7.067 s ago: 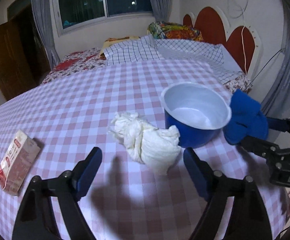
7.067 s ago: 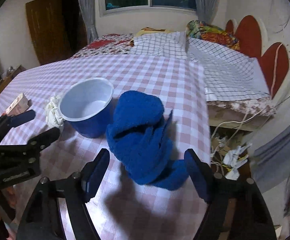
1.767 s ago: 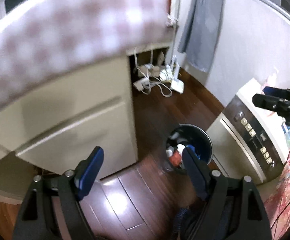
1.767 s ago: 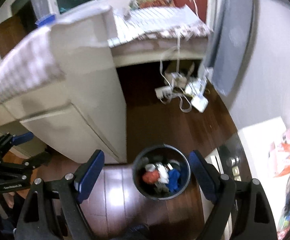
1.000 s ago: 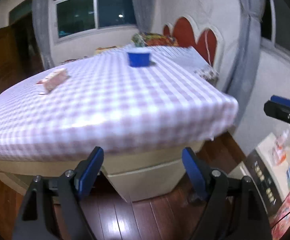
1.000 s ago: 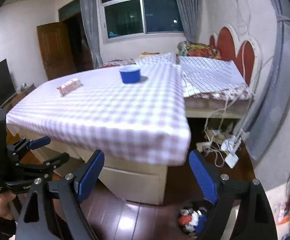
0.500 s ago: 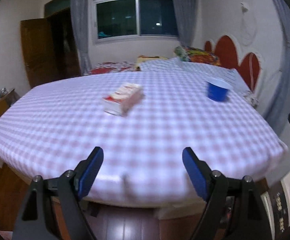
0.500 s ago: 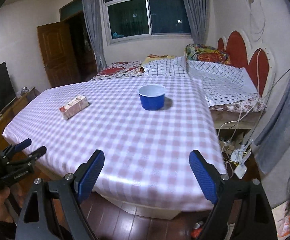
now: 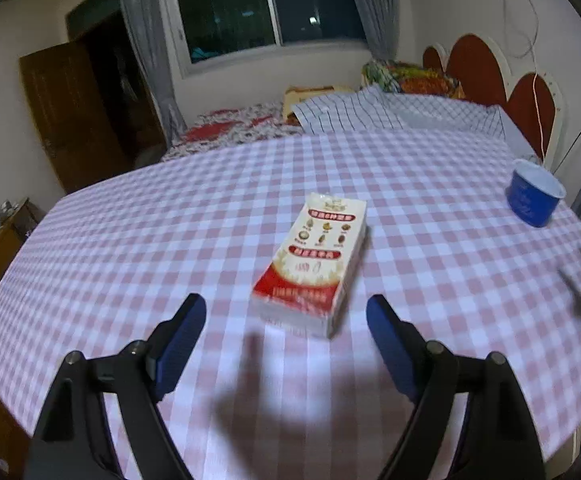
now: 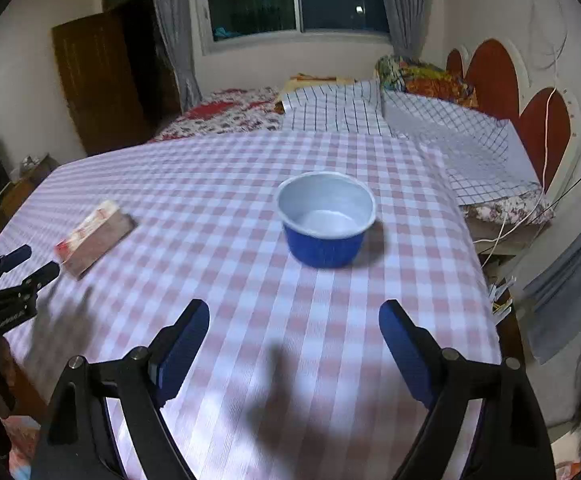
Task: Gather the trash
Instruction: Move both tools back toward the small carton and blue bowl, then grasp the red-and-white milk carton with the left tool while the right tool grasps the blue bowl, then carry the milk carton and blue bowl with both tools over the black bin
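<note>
A flat red-and-white carton [image 9: 314, 264] lies on the pink checked tablecloth [image 9: 130, 240], just beyond my left gripper [image 9: 286, 320], whose jaws stand open and empty short of it. A blue cup with a white inside [image 10: 325, 220] stands upright ahead of my right gripper [image 10: 294, 324], which is open with nothing between its fingers and still short of the cup. In the right wrist view the carton [image 10: 92, 240] sits at the left with the left gripper [image 10: 26, 264] beside it. The cup [image 9: 534, 196] shows at the right edge of the left wrist view.
The table's right edge [image 10: 486, 280] drops to a floor with white cables [image 10: 502, 292]. Behind the table lies a bed with a checked sheet [image 10: 410, 120] and a red headboard [image 10: 530, 112]. A wooden door [image 10: 98, 80] stands at the back left.
Both grippers have swung up from the floor and bin side to the tabletop and moved in close: the carton now lies near the left gripper, the cup near the right.
</note>
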`<state>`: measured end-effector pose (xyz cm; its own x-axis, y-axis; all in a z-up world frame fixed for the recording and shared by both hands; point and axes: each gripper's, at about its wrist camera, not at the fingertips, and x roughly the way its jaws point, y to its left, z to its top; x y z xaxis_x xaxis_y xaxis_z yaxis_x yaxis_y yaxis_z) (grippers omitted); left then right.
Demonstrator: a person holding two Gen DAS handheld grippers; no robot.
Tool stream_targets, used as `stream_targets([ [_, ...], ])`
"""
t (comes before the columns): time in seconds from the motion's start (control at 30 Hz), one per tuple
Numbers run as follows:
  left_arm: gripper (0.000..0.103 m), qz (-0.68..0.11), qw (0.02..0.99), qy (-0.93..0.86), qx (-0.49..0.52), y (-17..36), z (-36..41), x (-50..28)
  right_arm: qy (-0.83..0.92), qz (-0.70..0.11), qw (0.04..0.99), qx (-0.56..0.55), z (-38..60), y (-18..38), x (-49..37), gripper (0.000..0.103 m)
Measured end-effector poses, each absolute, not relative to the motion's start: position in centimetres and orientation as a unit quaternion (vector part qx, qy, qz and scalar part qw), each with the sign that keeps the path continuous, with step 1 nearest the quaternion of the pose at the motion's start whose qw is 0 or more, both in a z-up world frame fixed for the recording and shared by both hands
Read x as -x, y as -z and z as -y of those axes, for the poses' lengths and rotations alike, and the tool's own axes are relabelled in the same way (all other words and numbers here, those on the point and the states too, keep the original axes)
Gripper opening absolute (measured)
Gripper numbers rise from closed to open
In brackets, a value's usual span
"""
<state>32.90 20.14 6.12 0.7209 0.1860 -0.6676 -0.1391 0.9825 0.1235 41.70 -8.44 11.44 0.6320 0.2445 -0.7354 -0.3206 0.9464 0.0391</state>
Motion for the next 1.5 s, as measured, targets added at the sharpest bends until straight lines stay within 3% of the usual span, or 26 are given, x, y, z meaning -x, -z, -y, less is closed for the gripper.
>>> stream_targets([
  [0.4,0.083,-0.401,0.913,-0.066,-0.023,-4.6,-19.6,-37.7,-0.127,-0.438,0.889,0.052,7.1,-8.0,-50.2,0.088],
  [0.57,0.064,-0.403,0.913,-0.058,-0.017,-4.7,-19.5,-38.3,-0.133,-0.433,0.889,0.057,6.9,-7.7,-50.9,0.087],
  [0.63,0.058,-0.397,0.916,-0.052,-0.014,-4.9,-19.3,-38.5,-0.134,-0.428,0.891,0.066,7.0,-7.7,-51.0,0.075],
  [0.7,0.053,-0.385,0.922,-0.052,-0.014,-5.4,-18.9,-38.0,-0.144,-0.426,0.891,0.062,7.2,-7.8,-50.7,0.075],
  [1.5,0.053,-0.310,0.950,0.004,-0.028,-9.4,-10.8,-27.9,-0.169,-0.342,0.920,0.088,14.8,-13.5,-34.8,0.075],
])
